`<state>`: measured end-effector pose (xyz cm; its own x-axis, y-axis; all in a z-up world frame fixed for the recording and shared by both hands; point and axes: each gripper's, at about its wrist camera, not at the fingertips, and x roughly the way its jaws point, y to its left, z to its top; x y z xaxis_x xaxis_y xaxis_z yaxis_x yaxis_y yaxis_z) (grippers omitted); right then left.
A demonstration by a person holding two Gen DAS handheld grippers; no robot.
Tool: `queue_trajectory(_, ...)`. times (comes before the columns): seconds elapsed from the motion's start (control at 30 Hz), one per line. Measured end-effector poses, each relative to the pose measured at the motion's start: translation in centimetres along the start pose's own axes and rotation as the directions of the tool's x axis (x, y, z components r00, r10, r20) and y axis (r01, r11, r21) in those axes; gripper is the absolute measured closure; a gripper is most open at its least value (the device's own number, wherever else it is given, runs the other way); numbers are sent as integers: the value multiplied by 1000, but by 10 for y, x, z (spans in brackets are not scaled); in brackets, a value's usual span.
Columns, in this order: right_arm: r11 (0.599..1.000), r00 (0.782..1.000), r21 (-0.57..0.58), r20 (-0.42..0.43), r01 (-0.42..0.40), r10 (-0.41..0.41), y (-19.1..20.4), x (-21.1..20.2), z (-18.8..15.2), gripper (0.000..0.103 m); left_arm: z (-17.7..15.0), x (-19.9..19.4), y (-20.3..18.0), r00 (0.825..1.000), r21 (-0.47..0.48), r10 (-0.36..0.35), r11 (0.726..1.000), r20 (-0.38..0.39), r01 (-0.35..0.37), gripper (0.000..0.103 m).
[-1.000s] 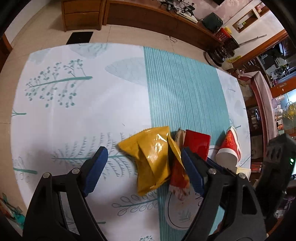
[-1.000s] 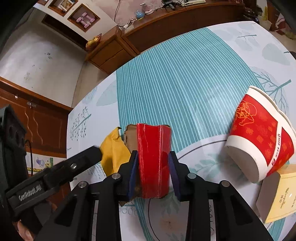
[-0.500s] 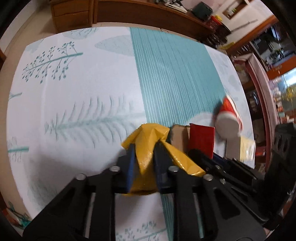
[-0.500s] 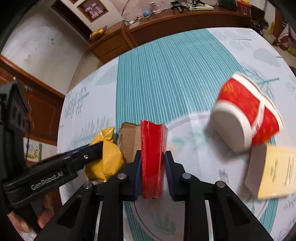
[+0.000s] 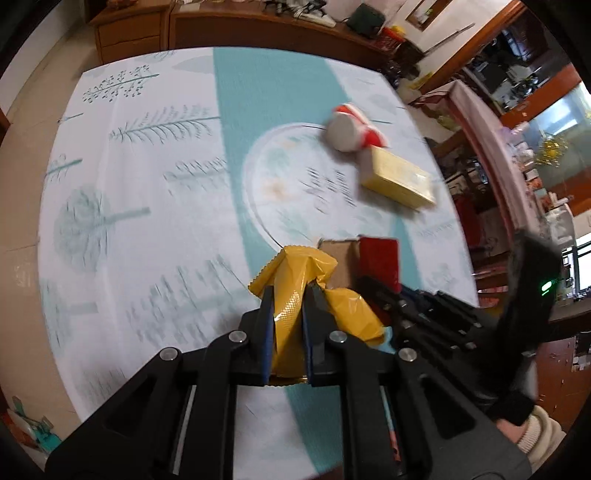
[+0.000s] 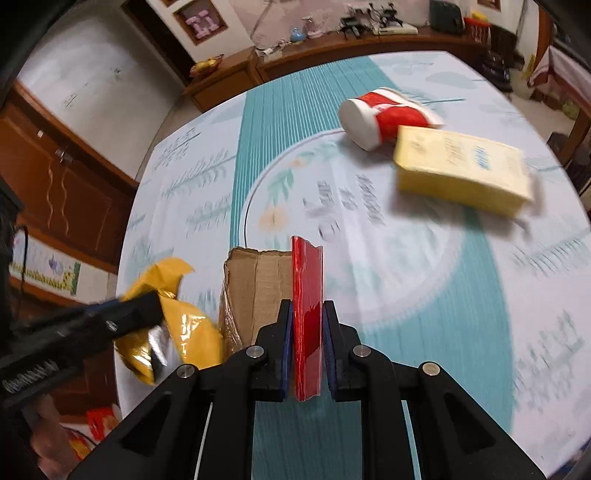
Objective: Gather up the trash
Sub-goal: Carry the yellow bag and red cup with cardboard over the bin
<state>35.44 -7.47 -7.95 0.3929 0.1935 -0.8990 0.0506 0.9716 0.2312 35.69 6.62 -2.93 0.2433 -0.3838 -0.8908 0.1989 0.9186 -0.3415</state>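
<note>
My left gripper (image 5: 290, 295) is shut on a crumpled yellow snack wrapper (image 5: 295, 266), held above the tablecloth. In the right wrist view the same wrapper (image 6: 192, 332) hangs at the lower left. My right gripper (image 6: 307, 306) has its jaws closing, with the pads pressing a flattened red carton (image 6: 306, 280) whose brown cardboard inside faces left. That carton (image 5: 378, 258) also shows just right of the wrapper in the left wrist view. A red-and-white paper cup (image 6: 384, 114) lies on its side on the table, touching a yellow box (image 6: 461, 170).
The round table (image 5: 129, 221) wears a white and teal cloth with tree prints. A wooden sideboard (image 5: 258, 29) runs behind it and a wooden cabinet (image 6: 66, 192) stands to the left. A person's sleeve (image 5: 535, 435) shows at the lower right. The cup (image 5: 351, 129) and box (image 5: 399, 181) are blurred.
The left gripper closed on the yellow wrapper and lifted it. Both grippers pulled back with their loads, so the cup and yellow box now lie farther off. The red carton got squeezed flatter.
</note>
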Motion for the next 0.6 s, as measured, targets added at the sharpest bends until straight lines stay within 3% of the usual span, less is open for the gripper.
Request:
queue_trajectory(0.1,998,1000,-52,20,23,-22,-8,-33,-40,89,-38,-27,-29,999,-9,-39,999,31,39,93)
queue_trajectory(0.27,995,999,-104,42,9,-4,-28,-93,-116,89,-112,-54,-83,996,26,-34,999,77,32,93)
queue_trajectory(0.6,982,998,-186,66,-13,26,-90,-194,-244,89,-256,-73,-146,998,-44,-2,999,62,4,93)
